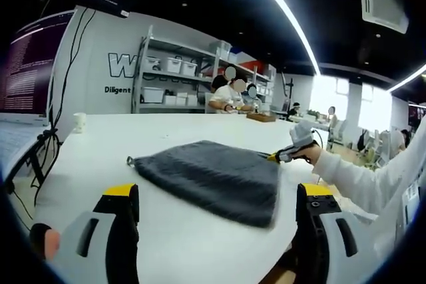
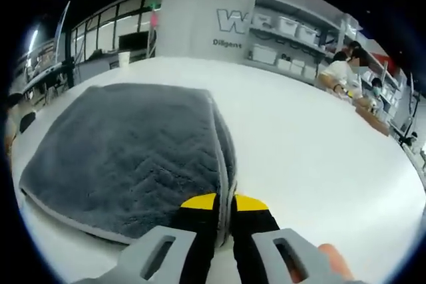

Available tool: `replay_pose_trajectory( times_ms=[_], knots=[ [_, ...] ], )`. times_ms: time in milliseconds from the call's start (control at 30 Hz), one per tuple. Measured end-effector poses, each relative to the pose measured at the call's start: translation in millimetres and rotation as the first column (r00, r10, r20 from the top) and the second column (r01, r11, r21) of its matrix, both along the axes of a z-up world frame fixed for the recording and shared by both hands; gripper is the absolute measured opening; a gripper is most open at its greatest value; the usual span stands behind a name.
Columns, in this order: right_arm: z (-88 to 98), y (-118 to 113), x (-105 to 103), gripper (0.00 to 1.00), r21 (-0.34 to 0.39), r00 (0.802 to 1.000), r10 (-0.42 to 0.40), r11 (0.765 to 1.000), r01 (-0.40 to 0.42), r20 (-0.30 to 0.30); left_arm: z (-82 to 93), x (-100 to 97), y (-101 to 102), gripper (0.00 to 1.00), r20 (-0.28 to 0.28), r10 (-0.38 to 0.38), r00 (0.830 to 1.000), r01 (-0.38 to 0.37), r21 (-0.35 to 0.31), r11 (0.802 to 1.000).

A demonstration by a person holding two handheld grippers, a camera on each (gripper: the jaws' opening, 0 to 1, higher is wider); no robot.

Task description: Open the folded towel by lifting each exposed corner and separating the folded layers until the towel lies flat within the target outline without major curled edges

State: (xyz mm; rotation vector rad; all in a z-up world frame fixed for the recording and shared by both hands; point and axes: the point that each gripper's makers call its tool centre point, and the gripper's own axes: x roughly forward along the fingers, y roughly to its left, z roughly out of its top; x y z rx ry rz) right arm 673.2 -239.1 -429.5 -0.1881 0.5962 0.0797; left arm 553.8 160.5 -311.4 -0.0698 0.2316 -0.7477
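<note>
folded dark grey textured towel [image 1: 213, 179] lies flat on the white tabletop [image 1: 113, 139], still folded in layers, pale trim along its edges. a small loop tag sticks out at its corner nearest the left side of the left gripper view.

left gripper [image 1: 216, 214] hovers low over the tabletop on the near side of the towel, jaws wide apart with yellow tips, released, touching nothing.

right gripper [image 2: 224, 205] is clenched on the towel's edge: in the right gripper view the two yellow-tipped jaws are pressed together with the stacked layer edge pinched between them. in the left gripper view the right gripper [image 1: 285, 155] meets the towel's far right corner, held by a person's hand in a white sleeve [image 1: 356, 177].

background: metal shelving with white bins [image 1: 170, 81], seated people at the tabletop's far end, white paper cup [image 1: 79, 122] well apart from the towel.
</note>
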Motion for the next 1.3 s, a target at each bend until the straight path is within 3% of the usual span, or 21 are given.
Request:
replay_pose_trajectory(
  times_ms=[500, 900, 1100, 1300],
  knots=[
    [-0.2, -59.9, 7.2, 0.01, -0.132, 0.996, -0.088, 0.988, 0.084, -0.023, 0.5, 0.6, 4.3, 0.97, -0.002, 0.011, 1.0, -0.011, -0.001, 1.0],
    [0.5, -96.8, 1.1, 0.01, -0.151, 0.986, -0.167, 0.975, 0.161, -0.025, 0.7, 0.2, 3.6, 0.97, -0.005, 0.007, 1.0, -0.007, 0.005, 1.0],
    [0.7, -113.5, -4.1, 0.01, -0.207, 0.982, -0.184, 0.963, 0.17, -0.048, 2.2, -0.5, 5.2, 0.97, -0.002, 0.009, 1.0, -0.009, 0.0, 1.0],
    [0.4, -134.6, -10.8, 0.01, -0.218, 0.974, -0.218, 0.955, 0.201, -0.057, 2.2, -1.0, 6.9, 0.97, 0.0, 0.015, 1.0, -0.015, 0.002, 1.0]
  ],
)
